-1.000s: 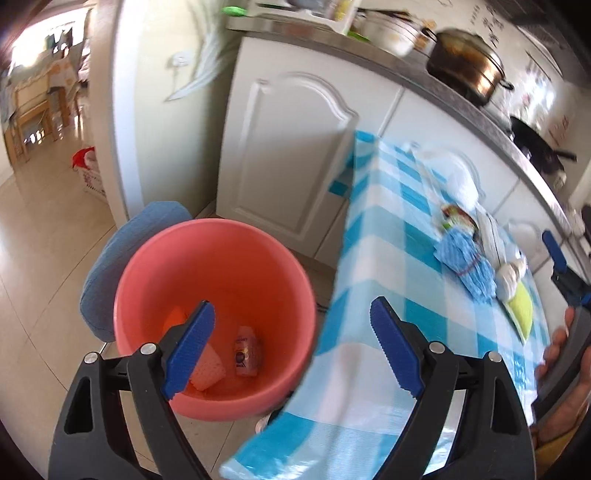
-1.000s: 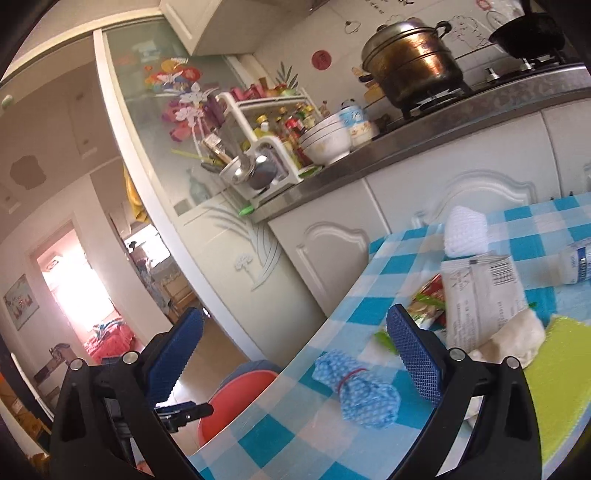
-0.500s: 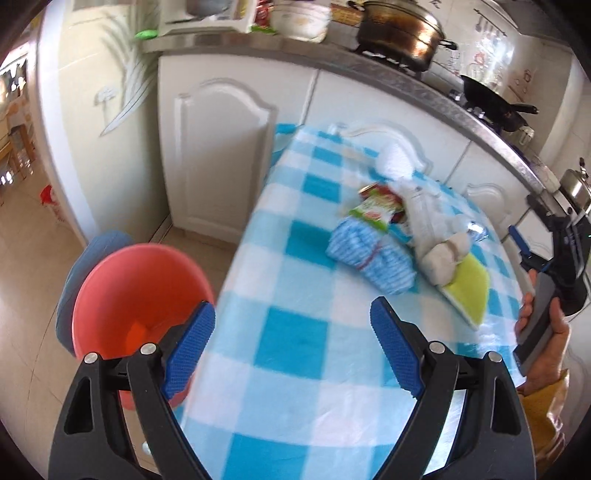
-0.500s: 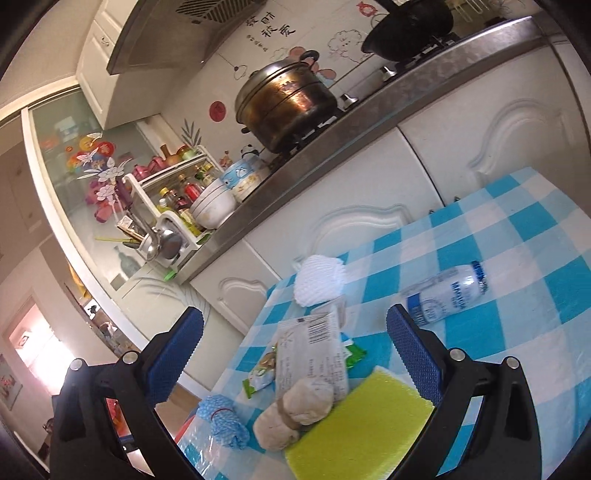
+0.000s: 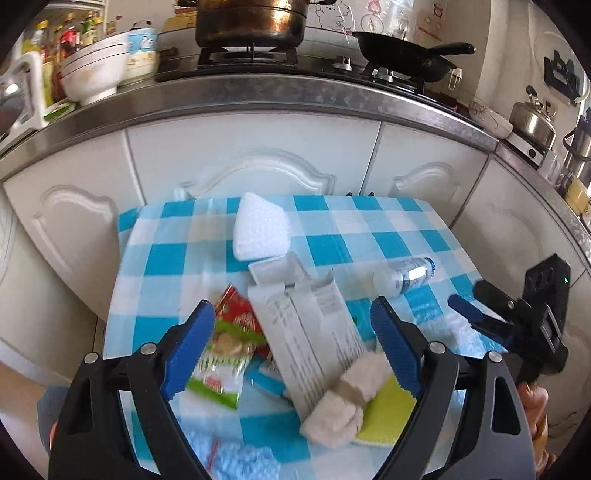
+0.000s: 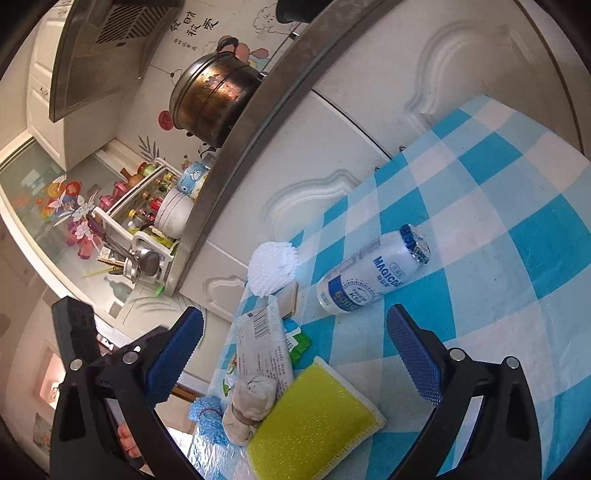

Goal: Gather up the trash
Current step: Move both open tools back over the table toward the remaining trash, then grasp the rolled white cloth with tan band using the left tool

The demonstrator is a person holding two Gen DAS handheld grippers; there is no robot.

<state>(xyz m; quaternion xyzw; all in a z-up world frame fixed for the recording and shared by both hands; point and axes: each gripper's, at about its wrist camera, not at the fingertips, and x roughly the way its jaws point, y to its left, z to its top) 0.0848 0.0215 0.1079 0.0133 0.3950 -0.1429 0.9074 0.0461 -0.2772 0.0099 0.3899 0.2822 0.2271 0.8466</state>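
A home kitchen.
A brass stockpot (image 5: 251,18) and black frying pan (image 5: 402,61) sit on the gas hob (image 5: 295,62), white cabinets (image 5: 251,162) below it.

You have a brass-coloured pot (image 5: 251,18) on the stove | black frying pan (image 5: 404,61) to its right | stacked white bowls (image 5: 94,72) on the counter | kettle (image 5: 532,120) far right | blue-checked tablecloth (image 5: 369,229) below.

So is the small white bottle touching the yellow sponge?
Apart. The right wrist view shows blue-and-white cloth between the bottle lying on its side and the yellow sponge.
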